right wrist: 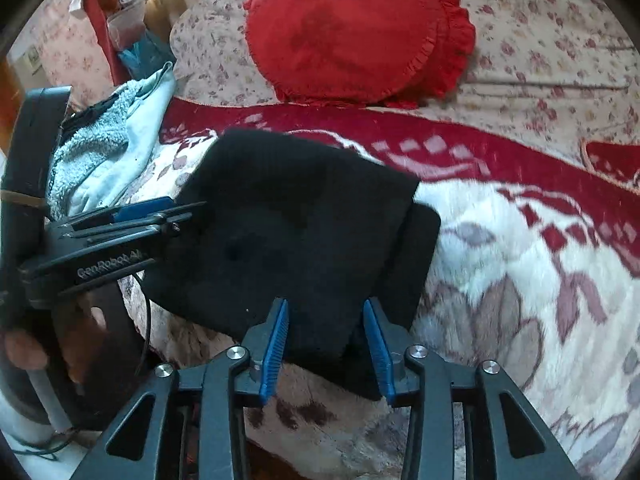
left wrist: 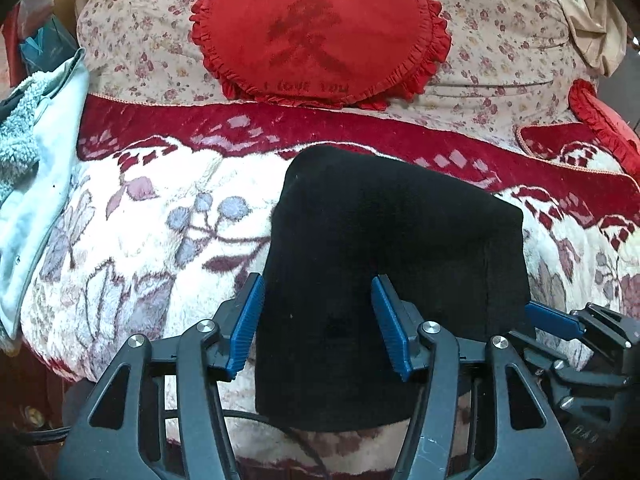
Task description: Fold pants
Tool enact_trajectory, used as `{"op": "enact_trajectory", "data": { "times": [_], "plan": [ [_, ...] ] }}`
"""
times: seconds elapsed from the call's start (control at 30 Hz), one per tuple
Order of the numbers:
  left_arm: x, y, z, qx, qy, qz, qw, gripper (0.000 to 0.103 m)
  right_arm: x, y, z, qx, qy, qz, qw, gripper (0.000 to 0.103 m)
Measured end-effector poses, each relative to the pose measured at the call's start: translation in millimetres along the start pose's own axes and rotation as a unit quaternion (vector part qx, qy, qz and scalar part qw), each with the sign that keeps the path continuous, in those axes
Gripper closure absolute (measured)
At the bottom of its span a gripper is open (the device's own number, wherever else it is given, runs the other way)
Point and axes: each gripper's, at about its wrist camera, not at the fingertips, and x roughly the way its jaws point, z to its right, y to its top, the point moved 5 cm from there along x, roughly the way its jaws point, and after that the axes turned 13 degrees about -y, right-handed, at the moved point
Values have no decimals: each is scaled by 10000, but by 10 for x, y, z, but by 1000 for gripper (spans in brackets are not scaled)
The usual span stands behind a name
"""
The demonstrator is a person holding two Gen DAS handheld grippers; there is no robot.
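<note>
Soft, light, limp black pants (left wrist: pixel 384 264), folded on the blanket (left wrist: pixel 152 216). Left claw (left wrist: pixel 318 326) and right claw (right wrist: pixel 325 344) apart, gripping nothing (best hold: 6 o'clock edge).

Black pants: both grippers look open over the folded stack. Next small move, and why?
Probably back both grippers off. The black pants already lie as a compact folded stack on the blanket. The left gripper and the right gripper are both open with the near edge between the fingers, not clamped. One lower layer sticks out at the right edge; nudge that in if neatness matters.
</note>
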Motion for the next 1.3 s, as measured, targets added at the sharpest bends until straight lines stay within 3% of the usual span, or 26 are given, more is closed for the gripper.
{"op": "enact_trajectory", "data": {
  "times": [0.3,0.43,0.57,0.77,1.0,1.1,1.3],
  "plan": [
    [-214,-16,-215,-444,-300,60,9985,48,-233,57,260,709,250,257,9968,55],
    [-254,-10,-313,-556,-297,88,9980,48,-177,90,313,1017,426,200,9937,54],
    [-236,-22,-411,-728,-404,50,9965,48,-94,132,368,1253,500,159,9907,43],
    [-167,-6,-411,-812,-498,52,9954,47,38,182,359,1321,539,26,9898,42],
    [-95,34,-466,-989,-982,23,9902,37,236,162,416,1565,720,-150,9849,38],
    [-2,26,-416,-888,-1127,-85,9896,26,298,168,403,1598,835,-182,9834,36],
    [202,-6,-348,-952,-1424,-316,9847,26,360,193,368,1552,901,-138,9837,32]
  ]
}}
